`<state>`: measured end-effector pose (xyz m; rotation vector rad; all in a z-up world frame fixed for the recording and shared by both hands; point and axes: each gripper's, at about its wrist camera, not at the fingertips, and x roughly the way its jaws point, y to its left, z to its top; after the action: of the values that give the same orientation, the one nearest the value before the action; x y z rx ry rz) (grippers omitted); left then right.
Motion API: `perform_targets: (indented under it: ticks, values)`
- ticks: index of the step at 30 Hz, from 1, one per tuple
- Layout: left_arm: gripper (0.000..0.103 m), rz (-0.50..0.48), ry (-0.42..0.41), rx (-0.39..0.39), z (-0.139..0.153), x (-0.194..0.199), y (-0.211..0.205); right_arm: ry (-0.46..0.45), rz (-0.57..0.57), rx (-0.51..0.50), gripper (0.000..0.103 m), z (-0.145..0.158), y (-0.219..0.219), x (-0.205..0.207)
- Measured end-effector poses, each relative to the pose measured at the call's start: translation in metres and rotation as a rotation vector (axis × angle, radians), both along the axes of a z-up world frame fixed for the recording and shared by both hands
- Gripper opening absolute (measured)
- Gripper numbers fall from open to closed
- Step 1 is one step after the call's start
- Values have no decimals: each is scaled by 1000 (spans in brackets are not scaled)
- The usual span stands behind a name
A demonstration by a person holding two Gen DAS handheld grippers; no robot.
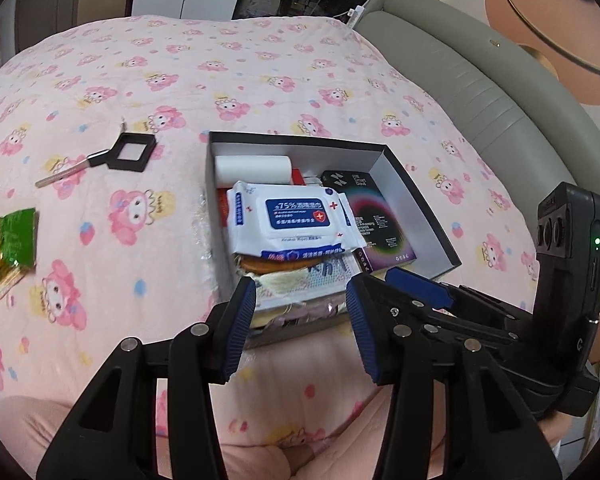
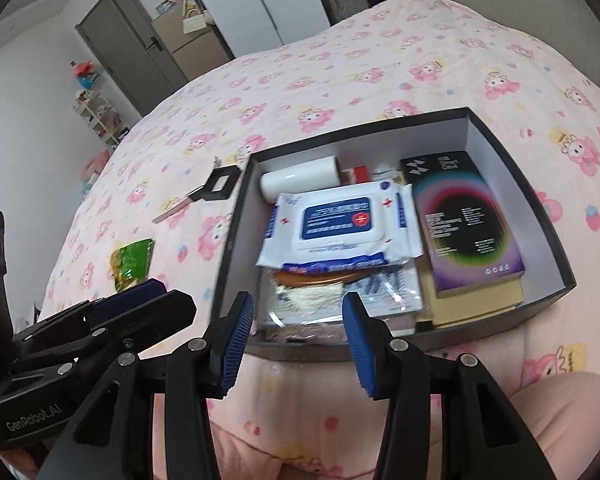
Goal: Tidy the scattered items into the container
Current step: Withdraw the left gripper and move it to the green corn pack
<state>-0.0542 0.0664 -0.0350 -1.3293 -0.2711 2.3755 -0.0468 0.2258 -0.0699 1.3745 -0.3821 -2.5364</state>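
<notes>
A black box (image 1: 416, 184) (image 2: 540, 208) with white inner walls sits on the pink bed. It holds a wipes pack (image 1: 296, 216) (image 2: 340, 224), a white roll (image 1: 252, 168) (image 2: 300, 178), a dark phone-accessory box (image 1: 374, 220) (image 2: 464, 220) and flat packets. A black magnifier (image 1: 130, 152) (image 2: 218, 186) and a green snack packet (image 1: 10, 244) (image 2: 134, 260) lie on the bed to the left of the box. My left gripper (image 1: 300, 300) is open and empty at the box's near edge. My right gripper (image 2: 298, 312) is open and empty at the same edge.
The pink cartoon-print blanket (image 1: 180, 72) (image 2: 340, 64) covers the bed. A grey padded headboard (image 1: 480, 92) runs along the right. A grey door (image 2: 132, 52) and shelves stand beyond the bed's far left.
</notes>
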Motion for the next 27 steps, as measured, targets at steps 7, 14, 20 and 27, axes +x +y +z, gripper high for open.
perform_targets:
  ticks: [7,14,20,27]
  values:
    - [48,37,14,2,8,21,-35,25,59,35,43,11,-36,15]
    - [48,111,17,32,9,35,-84,42,133,63,43,19,-82,22]
    - [48,195,30,44,9,40,-127,57,206,65,43,24,-124,16]
    - [47,330,27,94,-3,31,-186,65,283,111,43,23,-181,-6]
